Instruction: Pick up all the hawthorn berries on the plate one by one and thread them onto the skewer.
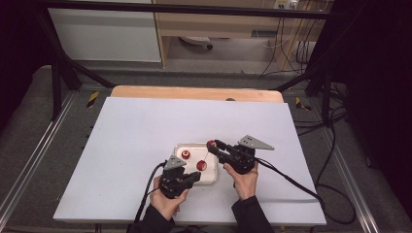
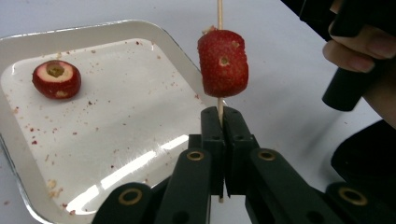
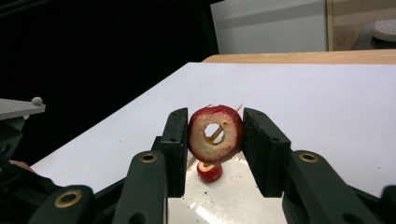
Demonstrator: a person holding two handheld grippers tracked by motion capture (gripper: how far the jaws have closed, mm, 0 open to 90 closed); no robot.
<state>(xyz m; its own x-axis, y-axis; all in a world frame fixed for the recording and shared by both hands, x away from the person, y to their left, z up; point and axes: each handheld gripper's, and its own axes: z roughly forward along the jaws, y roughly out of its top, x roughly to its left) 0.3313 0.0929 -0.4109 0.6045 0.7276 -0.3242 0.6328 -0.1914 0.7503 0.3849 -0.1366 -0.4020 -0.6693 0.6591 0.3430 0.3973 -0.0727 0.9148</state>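
Observation:
My left gripper (image 1: pixel 196 177) (image 2: pixel 222 114) is shut on the lower end of a thin wooden skewer (image 2: pixel 219 14). A red cored fruit (image 2: pixel 223 63) (image 1: pixel 201 165) is threaded on the skewer just above its jaws. My right gripper (image 1: pixel 213 145) (image 3: pixel 215 134) is shut on a second cored red fruit (image 3: pixel 201 142), held at the skewer's upper end. The skewer tip shows through that fruit's hole. A third cored fruit (image 2: pixel 56 79) (image 1: pixel 185 155) lies in the white tray (image 1: pixel 214 178) (image 2: pixel 140 27).
The tray sits on a white table sheet (image 1: pixel 136 136) near its front middle and has red crumbs on its floor. A person's right hand (image 2: pixel 359 51) holds the right gripper close by. Cables (image 1: pixel 291 179) trail from both grippers toward the front.

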